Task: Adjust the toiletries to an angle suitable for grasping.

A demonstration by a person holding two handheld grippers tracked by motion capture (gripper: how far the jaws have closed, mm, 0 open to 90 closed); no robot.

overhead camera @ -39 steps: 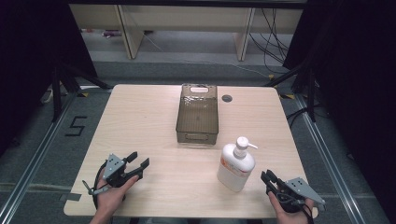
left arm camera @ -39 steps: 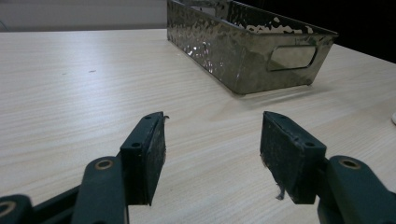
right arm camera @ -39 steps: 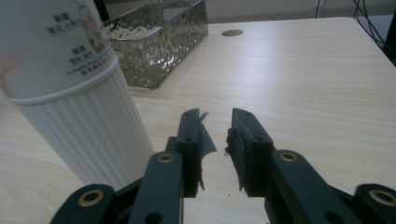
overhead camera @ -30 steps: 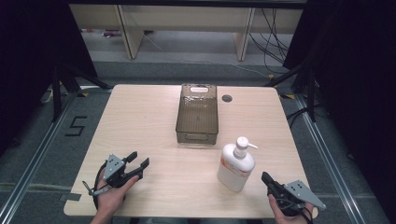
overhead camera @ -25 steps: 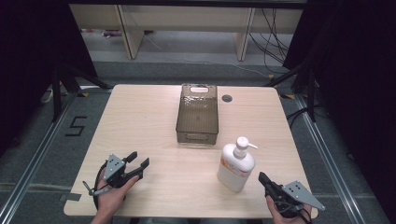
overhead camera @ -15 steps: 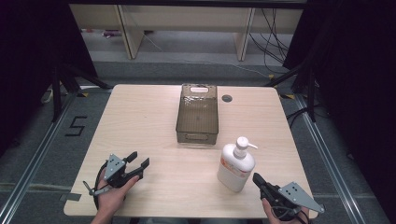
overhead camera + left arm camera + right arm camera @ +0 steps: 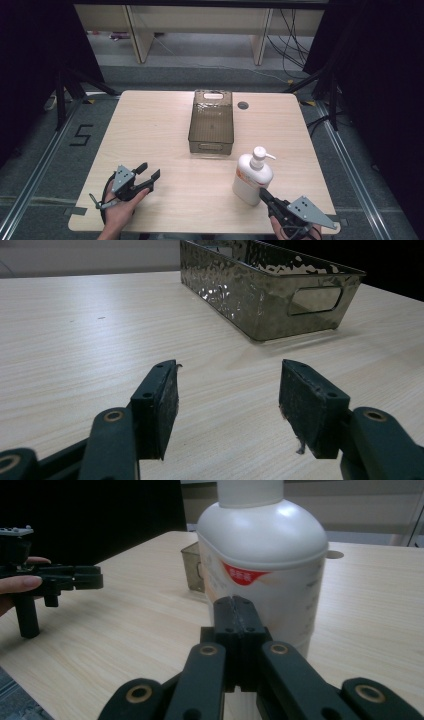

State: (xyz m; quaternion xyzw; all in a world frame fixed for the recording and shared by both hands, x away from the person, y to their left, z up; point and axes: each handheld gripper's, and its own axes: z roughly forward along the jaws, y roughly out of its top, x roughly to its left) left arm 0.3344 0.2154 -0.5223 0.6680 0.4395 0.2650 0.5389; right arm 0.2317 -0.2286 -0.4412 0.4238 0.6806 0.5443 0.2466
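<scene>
Work in hand: you are bringing your right gripper (image 7: 263,193) up to the pump bottle (image 7: 253,175), most likely to grasp it; where it is to go I cannot tell.
Done so far: judging by how things lie, nothing. The bottle stands untouched on the table (image 7: 150,130) and the tinted bin (image 7: 211,122) looks empty.
Left to do: by my reading, all of it. You need to spread the jaws, set them round the bottle and take hold.
Right gripper: its jaws are pressed together with nothing between them. In the right gripper view the tips (image 7: 234,611) point straight at the bottle's lower body and sit very near it; whether they touch I cannot tell.
Left gripper: your left gripper (image 7: 148,171) rests near the left front corner of the table, jaws spread wide and empty, aimed towards the bin. In the left gripper view both pads (image 7: 167,405) hang just over bare wood.
Bottle's place: near right part of the table, upright, just in front of and to the right of the bin, apart from it.
Bottle's look: white, squat, round-shouldered plastic body (image 7: 265,565) with a white pump head, its spout turned to the right. A red and orange label runs across the front. The smooth, wide body will likely need your jaws opened far.
Bin's look: dark, translucent, dimpled walls, a handle slot (image 7: 316,300) in its near end.
</scene>
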